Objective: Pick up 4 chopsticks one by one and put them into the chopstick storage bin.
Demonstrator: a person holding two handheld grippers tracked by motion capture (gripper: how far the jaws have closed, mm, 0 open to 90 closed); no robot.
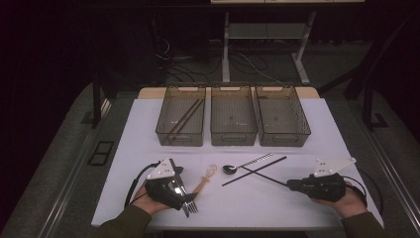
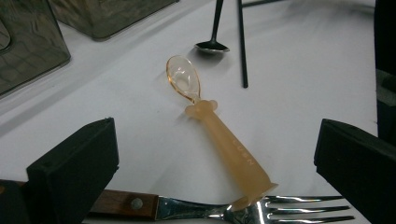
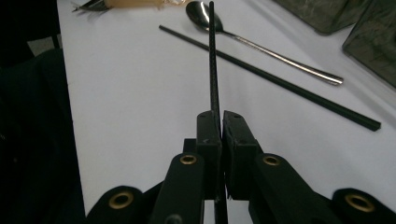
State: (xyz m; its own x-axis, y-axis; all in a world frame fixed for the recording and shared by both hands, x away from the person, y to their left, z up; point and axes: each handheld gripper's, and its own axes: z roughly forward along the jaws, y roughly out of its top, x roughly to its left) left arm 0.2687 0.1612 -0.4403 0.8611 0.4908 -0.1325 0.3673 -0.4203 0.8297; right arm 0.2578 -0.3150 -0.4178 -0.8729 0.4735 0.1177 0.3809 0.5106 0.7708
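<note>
Clearly the black chopstick (image 3: pixel 214 56) is the thing in hand: the right gripper (image 3: pixel 218 122) has its fingers clamped together on one end of it, and the rest of the stick runs forward over the white table (image 1: pixel 277 198), crossing above a second black chopstick (image 3: pixel 280 84) that lies flat. In the high view the held stick (image 1: pixel 262 176) and the loose one (image 1: pixel 255 171) form an X just in front of the right gripper (image 1: pixel 289 184). Gripping at the very end looks deliberate — it leaves the full length free to swing toward a bin.

Just beside the cross lies a metal spoon (image 1: pixel 245 164), bowl toward the person's left. Farther left sits a clear-bowled spoon with a peach handle (image 2: pixel 219 135), its handle end resting on the tines of a fork (image 2: pixel 289 212) with a wooden grip. The left gripper (image 2: pixel 217 154) hovers over these two with its fingers wide apart, holding nothing; it seems lined up so the plastic spoon lies between them, ready for the next pick.

At the far side of the table stand three clear bins in a row. The left bin (image 1: pixel 163 126) already holds dark chopsticks (image 1: pixel 184 119), which suggests sorting by kind — so the held stick most likely belongs there. The middle bin (image 1: pixel 216 135) and right bin (image 1: pixel 303 130) look nearly bare.
</note>
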